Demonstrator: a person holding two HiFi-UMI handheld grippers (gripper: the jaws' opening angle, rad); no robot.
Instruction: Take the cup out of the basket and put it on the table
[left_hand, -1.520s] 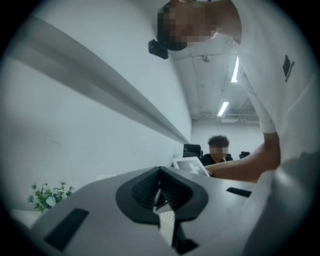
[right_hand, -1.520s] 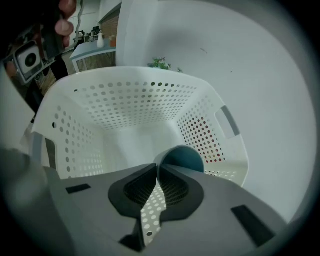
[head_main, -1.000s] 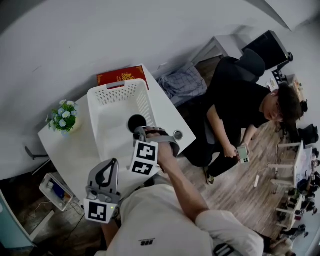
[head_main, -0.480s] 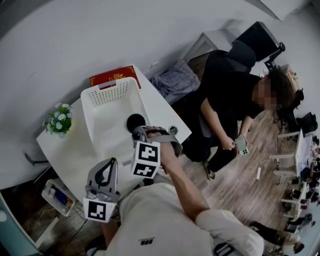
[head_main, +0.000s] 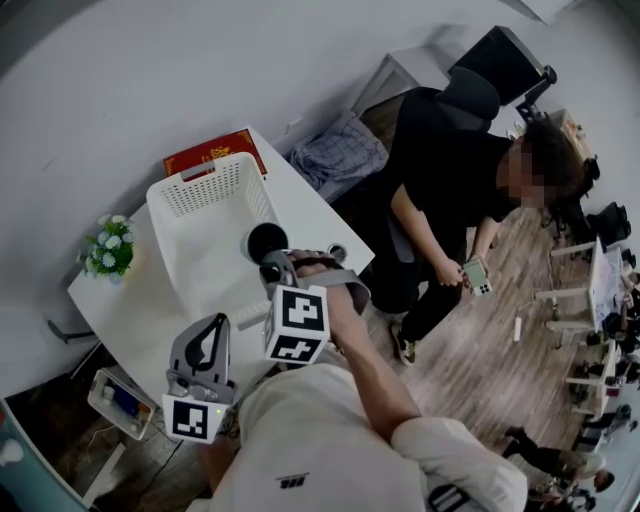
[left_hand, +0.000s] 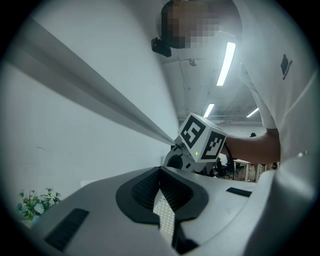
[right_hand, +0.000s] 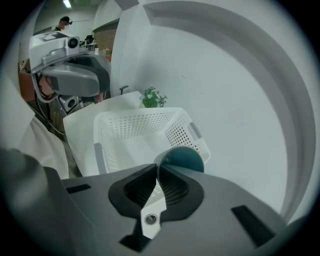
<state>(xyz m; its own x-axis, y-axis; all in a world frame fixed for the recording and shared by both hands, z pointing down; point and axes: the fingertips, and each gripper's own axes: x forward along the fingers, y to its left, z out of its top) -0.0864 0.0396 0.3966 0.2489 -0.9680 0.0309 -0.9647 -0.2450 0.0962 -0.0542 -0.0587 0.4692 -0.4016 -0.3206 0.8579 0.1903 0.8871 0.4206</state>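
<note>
Pale walls close in behind a white rectangular table (head_main: 135, 310), with wood flooring along its right side. A white perforated plastic basket (head_main: 205, 190) takes up the middle of the table, reaching toward the far edge. A flat red box with gold print (head_main: 212, 152) lies at the far corner behind it, and a small pot of white and blue flowers (head_main: 107, 250) stands near the left edge.

The right gripper (head_main: 272, 262) has its jaws pinched together on the rim of a round dark teal cup (head_main: 265, 238). The cup sits against the basket's right wall at the near end, its mouth tipped toward the gripper. Whether its base touches the basket floor cannot be told.

The left gripper (head_main: 212, 330) hangs over the table's near edge, apart from the basket. Its jaws are pressed together with nothing between them, and it points upward past the right gripper's marker cube (left_hand: 202, 143).

Off the table's right edge a seated person in black (head_main: 445, 160) holds a phone (head_main: 475, 277).
</note>
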